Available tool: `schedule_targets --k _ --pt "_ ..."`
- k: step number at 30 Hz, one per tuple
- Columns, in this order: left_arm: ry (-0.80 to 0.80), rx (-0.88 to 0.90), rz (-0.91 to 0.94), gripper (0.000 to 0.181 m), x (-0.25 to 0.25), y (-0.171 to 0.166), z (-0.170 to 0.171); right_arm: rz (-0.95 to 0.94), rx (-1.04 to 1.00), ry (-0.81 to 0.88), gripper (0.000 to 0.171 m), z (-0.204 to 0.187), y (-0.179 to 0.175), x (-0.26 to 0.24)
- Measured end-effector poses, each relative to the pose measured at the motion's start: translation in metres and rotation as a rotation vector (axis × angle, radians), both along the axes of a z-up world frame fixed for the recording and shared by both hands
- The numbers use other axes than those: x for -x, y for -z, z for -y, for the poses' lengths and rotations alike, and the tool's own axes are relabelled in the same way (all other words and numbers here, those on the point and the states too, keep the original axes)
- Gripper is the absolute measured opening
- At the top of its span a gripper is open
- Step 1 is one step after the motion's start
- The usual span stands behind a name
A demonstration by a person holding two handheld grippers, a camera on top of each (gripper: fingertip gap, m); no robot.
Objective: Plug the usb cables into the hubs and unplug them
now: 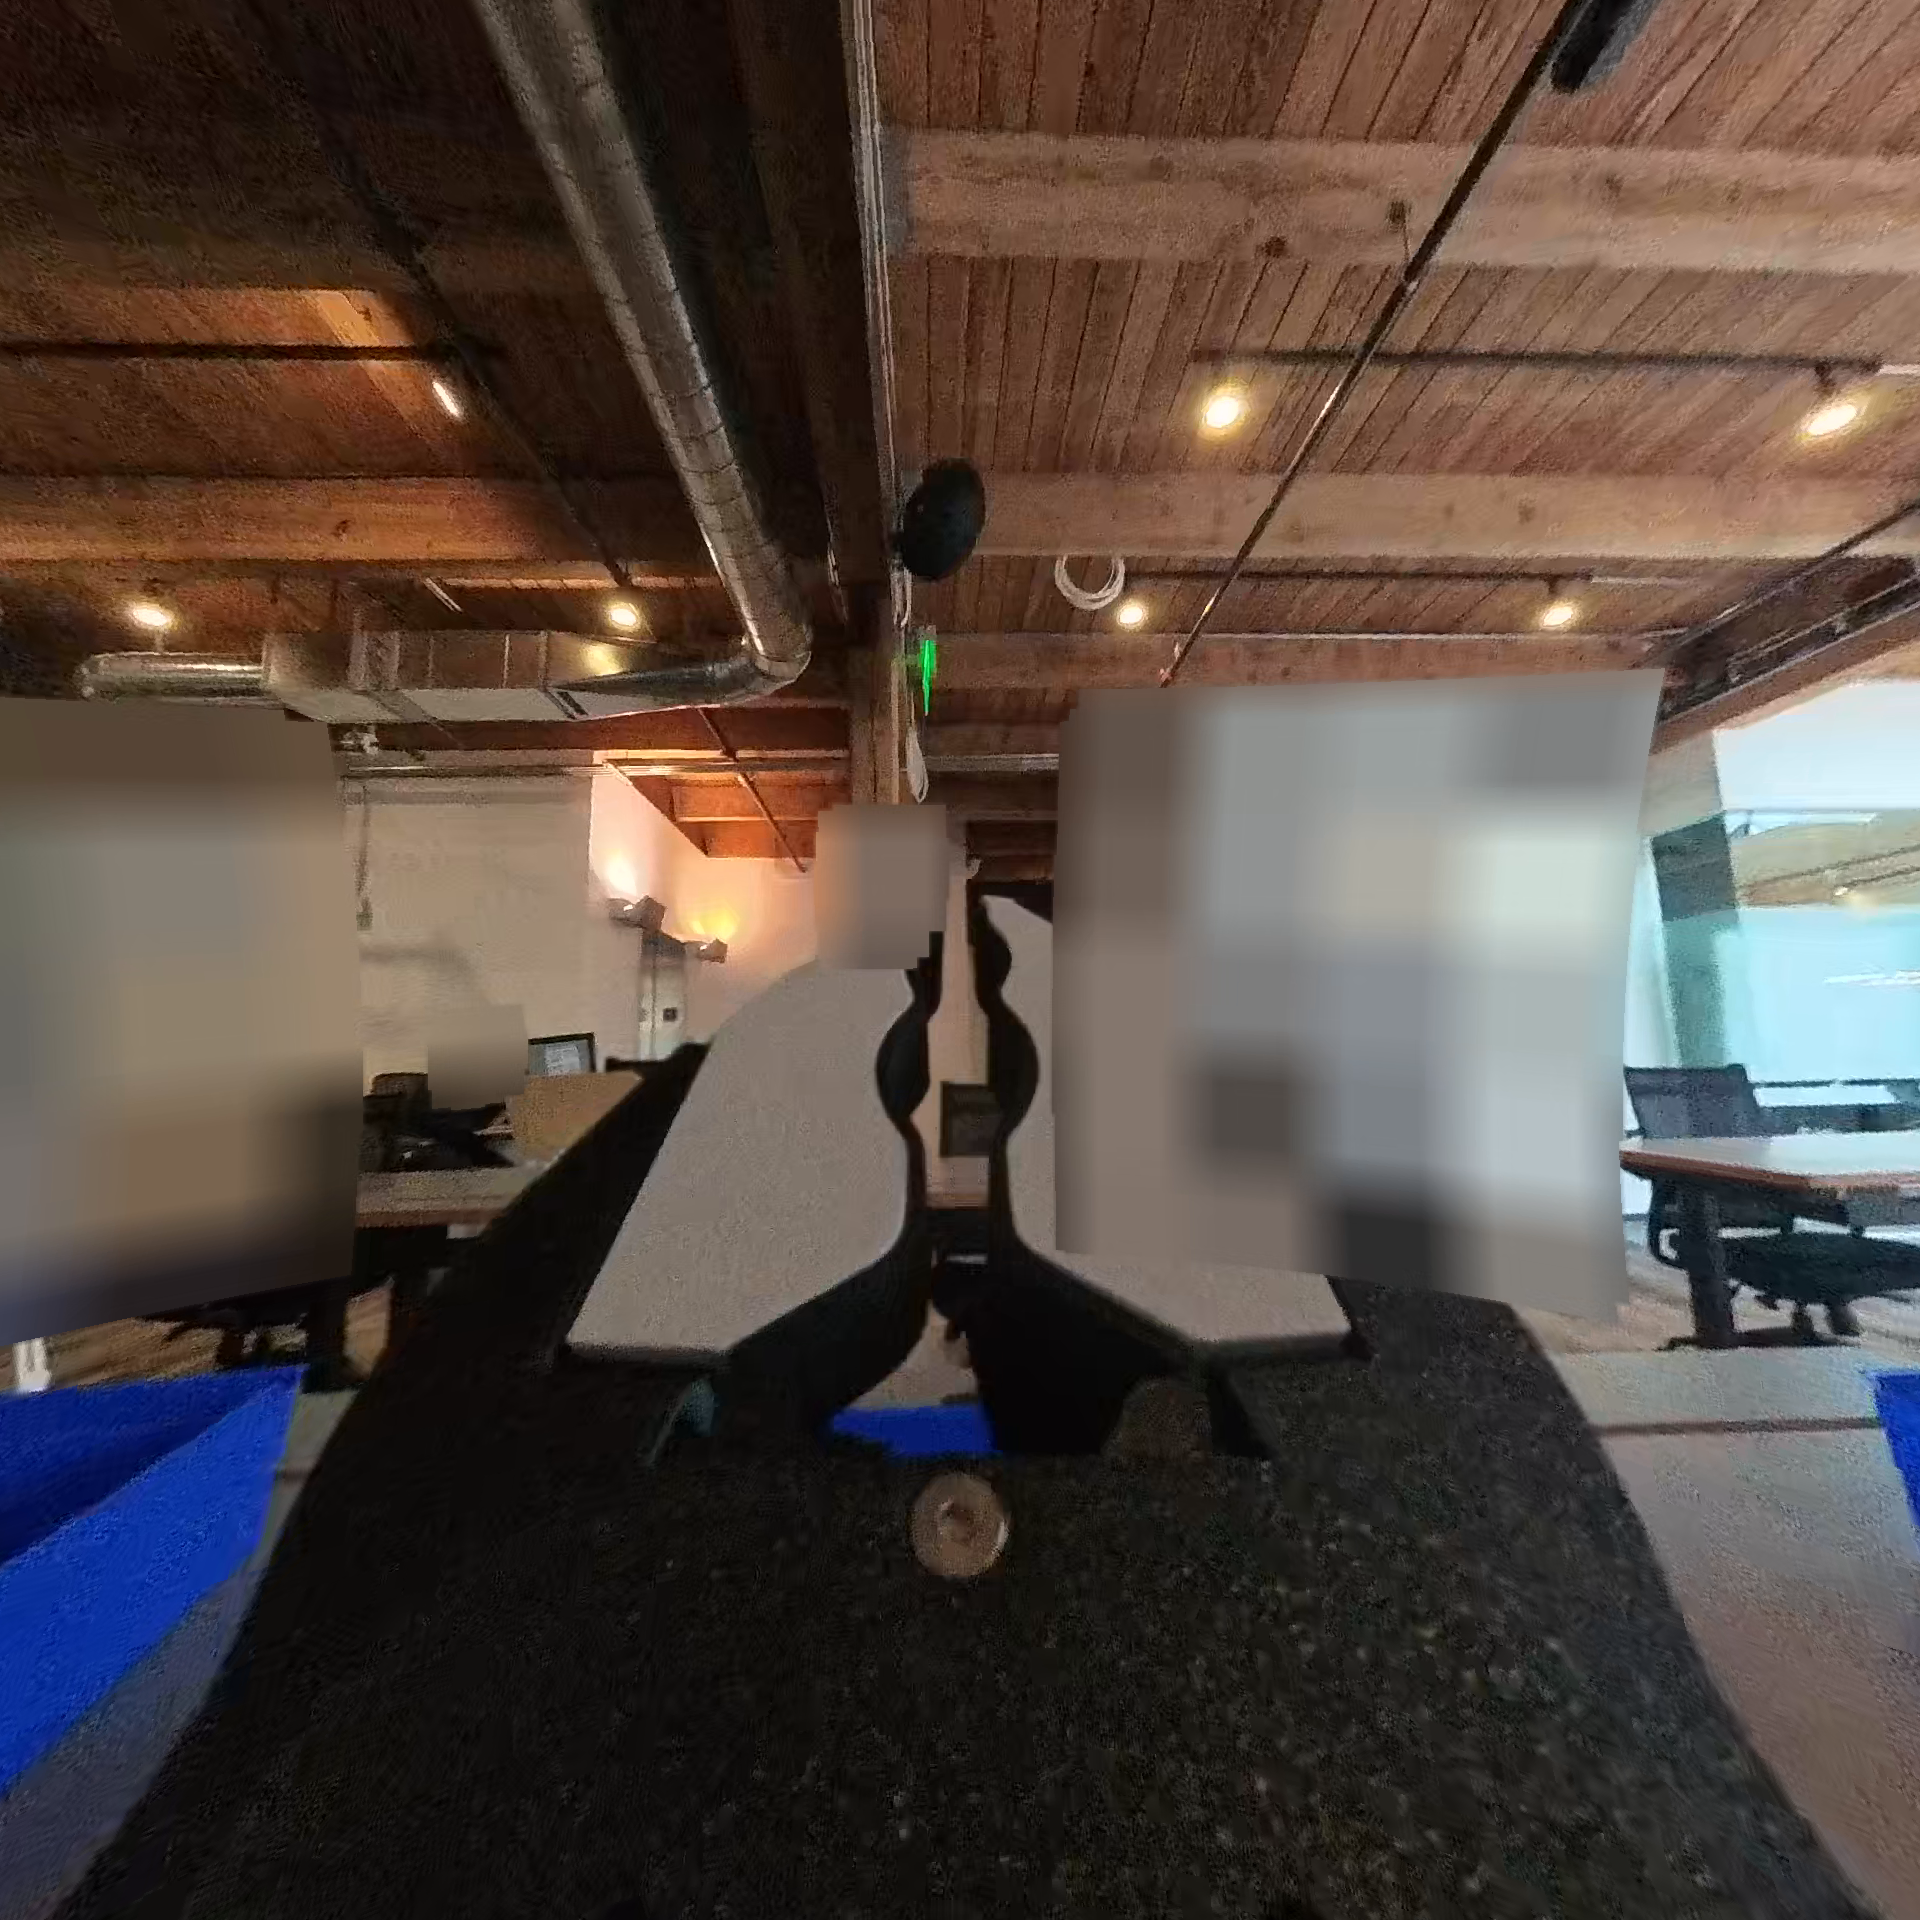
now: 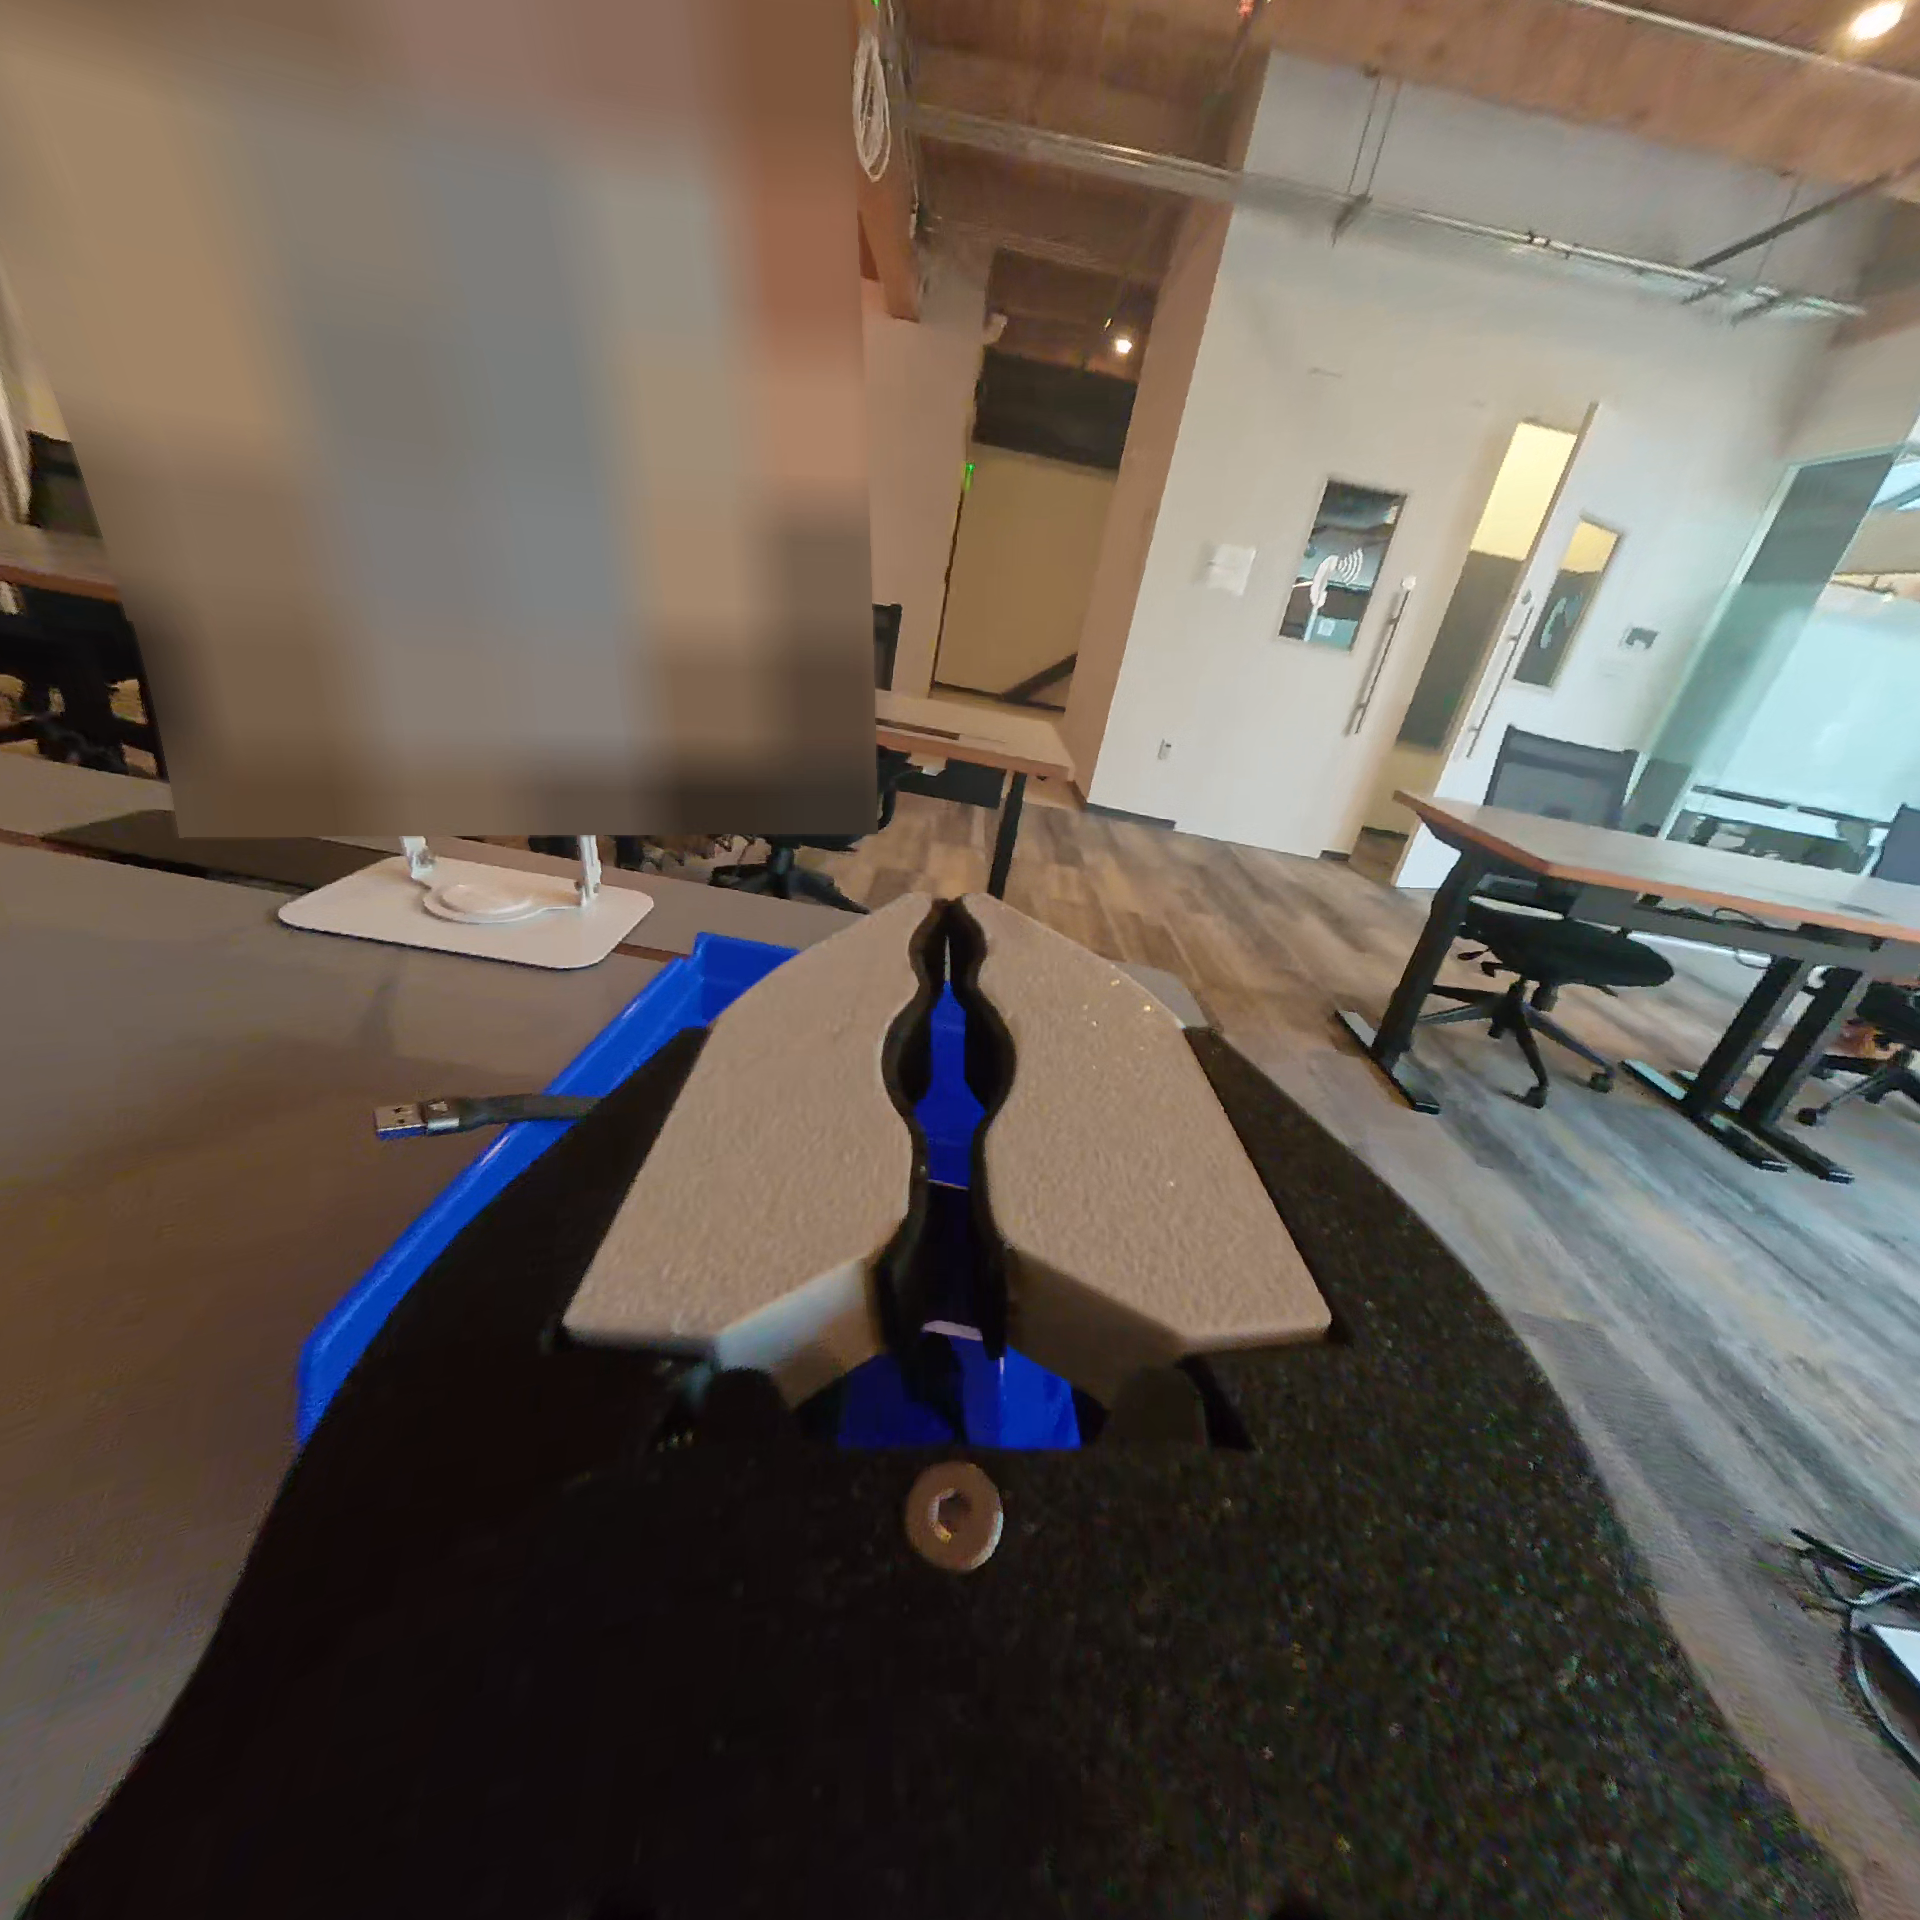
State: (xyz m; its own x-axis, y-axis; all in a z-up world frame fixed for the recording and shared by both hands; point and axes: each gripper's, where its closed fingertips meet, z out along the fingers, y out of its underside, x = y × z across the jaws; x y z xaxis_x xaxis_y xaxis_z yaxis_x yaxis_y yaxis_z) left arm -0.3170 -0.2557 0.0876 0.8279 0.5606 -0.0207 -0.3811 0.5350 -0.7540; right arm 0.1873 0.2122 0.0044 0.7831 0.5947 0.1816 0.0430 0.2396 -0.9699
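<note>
Beside the blue bin (image 2: 644, 1023), on its left flank, lies the one task thing we can see: a usb cable (image 2: 473, 1112) with its metal plug on the grey counter (image 2: 177, 1091). Its long axis runs roughly crosswise to our right gripper (image 2: 948, 914), plug end pointing left, away from the bin, while the cord disappears behind the gripper's body. So the cable sits left of and nearer than the right fingertips, and we judge we must draw back and turn left to reach it. The right jaws are closed together at the tips with nothing between them, hovering over the bin.

Our left gripper (image 1: 956, 935) points up and outward toward the wooden ceiling, so we cannot say how near it is to the cable; its jaws stand almost together and empty. Blue bin edges show at both lower corners of that view. No hub appears anywhere.

Beyond the bin a white stand base (image 2: 468, 914) rests on the counter. Past the bin's far end are wood flooring, desks and office chairs.
</note>
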Motion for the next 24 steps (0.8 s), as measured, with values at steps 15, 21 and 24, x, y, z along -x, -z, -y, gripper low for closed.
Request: schedule_targets --k 15,21,24 --pt "-0.02 0.207 0.088 0.024 0.021 0.023 -0.004 0.022 0.074 -0.13 0.036 -0.003 0.021 0.039" --pt "-0.011 0.298 0.112 0.066 0.03 0.038 -0.023 0.093 0.135 -0.164 0.089 -0.015 0.017 0.053" --pt "0.044 0.283 0.159 0.089 0.033 0.042 -0.035 0.11 0.208 -0.162 0.108 -0.029 0.017 0.051"
